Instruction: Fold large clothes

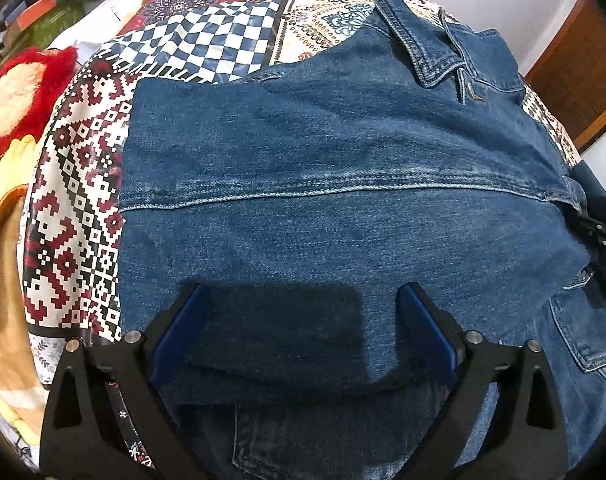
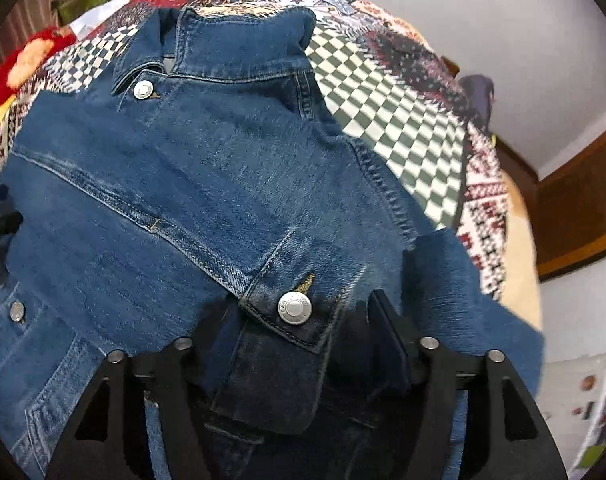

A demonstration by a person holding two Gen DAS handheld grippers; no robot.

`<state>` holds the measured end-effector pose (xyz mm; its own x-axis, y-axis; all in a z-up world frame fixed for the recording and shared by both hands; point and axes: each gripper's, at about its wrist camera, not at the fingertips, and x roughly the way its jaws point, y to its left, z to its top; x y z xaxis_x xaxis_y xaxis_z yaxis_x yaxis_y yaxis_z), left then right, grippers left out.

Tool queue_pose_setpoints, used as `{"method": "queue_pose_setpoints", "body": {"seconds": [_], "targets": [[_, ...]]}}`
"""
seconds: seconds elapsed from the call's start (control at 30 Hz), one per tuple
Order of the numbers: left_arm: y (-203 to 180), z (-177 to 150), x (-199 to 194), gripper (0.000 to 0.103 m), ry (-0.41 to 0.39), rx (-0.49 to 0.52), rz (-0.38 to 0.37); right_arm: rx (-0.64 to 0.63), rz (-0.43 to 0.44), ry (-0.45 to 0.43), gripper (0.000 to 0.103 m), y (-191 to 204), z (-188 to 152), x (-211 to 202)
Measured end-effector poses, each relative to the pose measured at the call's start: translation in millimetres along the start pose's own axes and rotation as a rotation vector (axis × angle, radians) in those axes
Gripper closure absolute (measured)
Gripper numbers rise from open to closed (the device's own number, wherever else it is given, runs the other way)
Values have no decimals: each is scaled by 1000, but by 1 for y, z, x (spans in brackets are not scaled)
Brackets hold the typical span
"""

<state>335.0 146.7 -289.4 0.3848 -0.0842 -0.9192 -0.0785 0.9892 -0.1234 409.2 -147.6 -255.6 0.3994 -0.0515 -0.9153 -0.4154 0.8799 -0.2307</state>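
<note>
A blue denim jacket (image 1: 323, 152) lies on a patchwork bedspread (image 1: 75, 208), collar (image 1: 427, 40) at the far end. One sleeve is folded across its body. My left gripper (image 1: 307, 300) hovers over that sleeve with jaws wide apart, and the blue pads (image 1: 195, 312) do not press the cloth. In the right wrist view the jacket (image 2: 191, 184) fills the frame. The sleeve cuff (image 2: 299, 312) with its metal button lies between the fingers of my right gripper (image 2: 303, 320). Its jaws stand apart, and the right pad (image 2: 387, 320) is clear of the cuff.
A red and cream fluffy item (image 1: 19, 92) and yellow and orange cloth (image 1: 3, 240) lie left of the bedspread. A wooden bed frame (image 1: 583, 80) and white wall stand at the right. The checked part of the bedspread (image 2: 403, 120) lies bare beyond the jacket's right shoulder.
</note>
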Motion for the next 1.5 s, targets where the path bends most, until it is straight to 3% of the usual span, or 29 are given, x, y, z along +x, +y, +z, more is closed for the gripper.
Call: {"method": "queue_pose_setpoints", "body": {"seconds": [0.2, 0.43, 0.67, 0.9, 1.03, 1.2, 1.37, 1.5], "targets": [[-12, -4, -18, 6, -15, 49, 49, 26, 22, -66, 41, -10, 2, -42], [-44, 10, -86, 6, -171, 144, 55, 110, 65, -231, 41, -37, -6, -119], [-104, 38, -138, 6, -315, 223, -29, 217, 59, -323, 40, -91, -34, -163], [-168, 49, -147, 3, -371, 324, -122, 382, 6, -276, 40, -162, -90, -156], [-204, 54, -121, 3, -324, 385, -130, 528, 42, -210, 39, -205, -129, -130], [-227, 55, -70, 3, -207, 420, -112, 777, 197, -105, 38, -252, -179, -85], [-232, 51, -15, 3, -66, 387, -99, 969, 327, -25, 38, -276, -217, -42], [-234, 46, 5, 3, -2, 347, -152, 1087, 453, 15, 36, -283, -233, -8]]}}
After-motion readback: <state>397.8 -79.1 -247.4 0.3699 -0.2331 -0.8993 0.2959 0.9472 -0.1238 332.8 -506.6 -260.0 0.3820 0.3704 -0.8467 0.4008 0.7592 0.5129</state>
